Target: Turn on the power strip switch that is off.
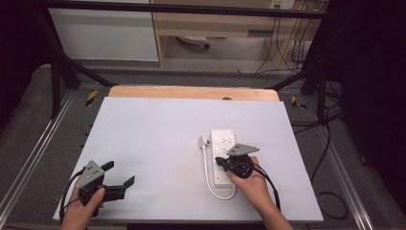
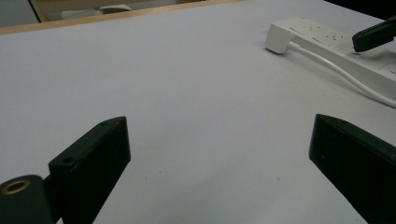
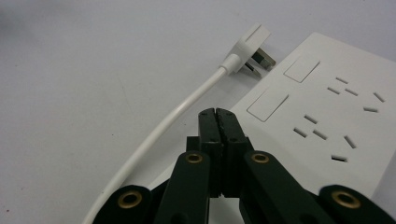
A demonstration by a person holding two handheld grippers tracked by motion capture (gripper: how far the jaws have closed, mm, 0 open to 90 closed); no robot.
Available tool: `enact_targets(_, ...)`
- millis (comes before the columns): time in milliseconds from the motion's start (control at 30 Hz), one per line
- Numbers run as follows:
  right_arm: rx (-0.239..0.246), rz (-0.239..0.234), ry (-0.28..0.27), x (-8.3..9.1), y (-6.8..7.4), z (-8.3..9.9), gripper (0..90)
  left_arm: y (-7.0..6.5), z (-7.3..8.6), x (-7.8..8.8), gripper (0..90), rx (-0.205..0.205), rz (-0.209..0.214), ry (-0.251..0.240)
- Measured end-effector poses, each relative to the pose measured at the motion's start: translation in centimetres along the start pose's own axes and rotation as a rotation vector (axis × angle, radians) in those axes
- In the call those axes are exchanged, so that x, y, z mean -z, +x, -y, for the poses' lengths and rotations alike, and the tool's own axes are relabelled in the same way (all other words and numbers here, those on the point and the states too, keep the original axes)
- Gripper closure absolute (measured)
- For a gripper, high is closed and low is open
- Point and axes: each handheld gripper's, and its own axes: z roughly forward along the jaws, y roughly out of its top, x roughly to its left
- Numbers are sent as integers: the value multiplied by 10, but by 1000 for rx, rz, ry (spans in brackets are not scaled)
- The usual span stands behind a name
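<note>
Black right gripper (image 3: 215,114) had its jaws pressed together, nothing between them, tips over the near edge of the white power strip (image 1: 223,143) at mid-table. Its cord (image 1: 207,167) looped left, plug (image 3: 249,51) lying beside the strip. Left gripper (image 1: 119,175) sat well apart at the table's (image 1: 158,124) near-left corner, jaws spread, empty.
</note>
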Motion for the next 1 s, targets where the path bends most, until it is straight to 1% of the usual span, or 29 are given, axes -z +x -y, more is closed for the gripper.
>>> enact_targets(133, -1, 1, 2, 0, 0, 0, 900, 0, 0, 0, 55, 5, -1, -4)
enact_targets(200, 1, 2, 3, 0, 0, 1, 900, 0, 0, 0, 55, 0, 0, 0)
enact_targets(500, -3, 0, 12, 0, 0, 2, 900, 0, 0, 0, 55, 3, 0, -3)
enact_targets(1000, 10, 7, 16, 0, 1, 2, 900, 0, 0, 0, 55, 0, 2, 0)
